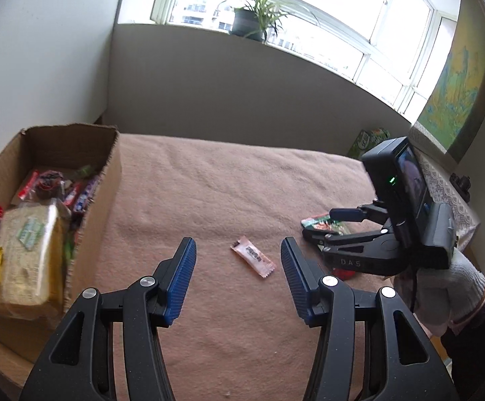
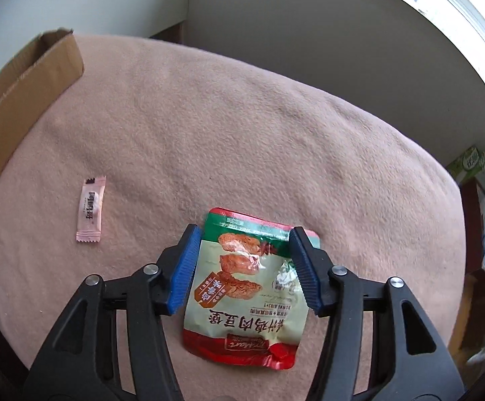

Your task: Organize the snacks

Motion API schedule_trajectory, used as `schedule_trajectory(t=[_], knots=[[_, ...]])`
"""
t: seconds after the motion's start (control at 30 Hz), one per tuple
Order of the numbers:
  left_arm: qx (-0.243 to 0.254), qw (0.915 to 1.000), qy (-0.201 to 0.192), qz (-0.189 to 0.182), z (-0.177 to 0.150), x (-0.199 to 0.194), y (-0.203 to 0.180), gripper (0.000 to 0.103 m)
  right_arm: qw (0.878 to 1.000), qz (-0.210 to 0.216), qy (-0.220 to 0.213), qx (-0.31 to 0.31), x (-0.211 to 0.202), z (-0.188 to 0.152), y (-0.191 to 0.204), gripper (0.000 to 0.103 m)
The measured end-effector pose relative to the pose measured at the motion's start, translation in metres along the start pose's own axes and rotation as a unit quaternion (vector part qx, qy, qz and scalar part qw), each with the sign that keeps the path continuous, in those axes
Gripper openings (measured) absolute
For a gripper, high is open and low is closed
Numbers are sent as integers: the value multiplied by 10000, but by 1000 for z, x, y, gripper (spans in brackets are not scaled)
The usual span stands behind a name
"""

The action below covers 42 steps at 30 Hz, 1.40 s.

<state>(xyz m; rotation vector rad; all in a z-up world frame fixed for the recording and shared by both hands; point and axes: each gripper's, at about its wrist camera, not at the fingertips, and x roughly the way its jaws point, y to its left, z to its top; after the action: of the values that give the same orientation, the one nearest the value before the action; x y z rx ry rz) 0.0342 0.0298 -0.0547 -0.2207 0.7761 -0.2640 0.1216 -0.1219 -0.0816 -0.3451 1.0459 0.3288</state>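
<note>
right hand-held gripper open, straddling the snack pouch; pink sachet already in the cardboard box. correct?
One error: the pink sachet is not in the cardboard box; it lies on the pink blanket, apart from the box, as the right wrist view shows. The rest holds: the right hand-held gripper is open, its fingers either side of the snack pouch.

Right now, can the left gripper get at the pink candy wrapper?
Probably yes. The left gripper is open, jaws either side of the pink candy wrapper, which lies flat on bare blanket. Right gripper sits over the green-red pouch, apart.
</note>
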Motion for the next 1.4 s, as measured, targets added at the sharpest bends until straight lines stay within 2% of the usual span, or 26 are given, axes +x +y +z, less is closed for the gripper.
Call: schedule_trajectory(t=[0.07, 0.13, 0.23, 0.33, 0.5, 0.73, 0.8, 0.87, 1.0, 1.1, 1.2, 1.4], knots=[[87, 9997, 229, 61, -6, 17, -7, 52, 9976, 350, -270, 539, -11, -19, -8, 57], [212, 9989, 381, 181, -12, 30, -13, 52, 9938, 464, -436, 906, -20, -30, -18, 58], [244, 9980, 509, 300, -14, 45, -17, 52, 9945, 304, -531, 850, -33, -44, -32, 59], [248, 9969, 632, 390, -13, 60, -21, 52, 9882, 689, -679, 1190, -45, -59, -58, 60], [241, 9956, 778, 471, -9, 76, -24, 52, 9845, 928, -524, 1392, -43, -73, -77, 61], [503, 9937, 914, 402, 0, 87, -31, 52, 9815, 1289, -432, 1348, -21, -67, -61, 62], [619, 9930, 922, 402, 0, 88, -33, 52, 9831, 1279, -427, 1234, -21, -64, -52, 62], [766, 9920, 914, 419, -2, 90, -38, 52, 9862, 1172, -430, 1087, -18, -62, -43, 70], [1020, 9895, 902, 478, -5, 92, -46, 50, 9912, 902, -409, 873, -13, -59, -32, 71], [1128, 9878, 913, 567, -7, 89, -44, 44, 9908, 906, -419, 912, -12, -59, -33, 71], [1171, 9876, 858, 593, -11, 86, -40, 43, 9923, 792, -424, 853, -11, -58, -30, 71], [1138, 9885, 818, 567, -10, 84, -38, 26, 9964, 464, -428, 561, -6, -55, -14, 77]])
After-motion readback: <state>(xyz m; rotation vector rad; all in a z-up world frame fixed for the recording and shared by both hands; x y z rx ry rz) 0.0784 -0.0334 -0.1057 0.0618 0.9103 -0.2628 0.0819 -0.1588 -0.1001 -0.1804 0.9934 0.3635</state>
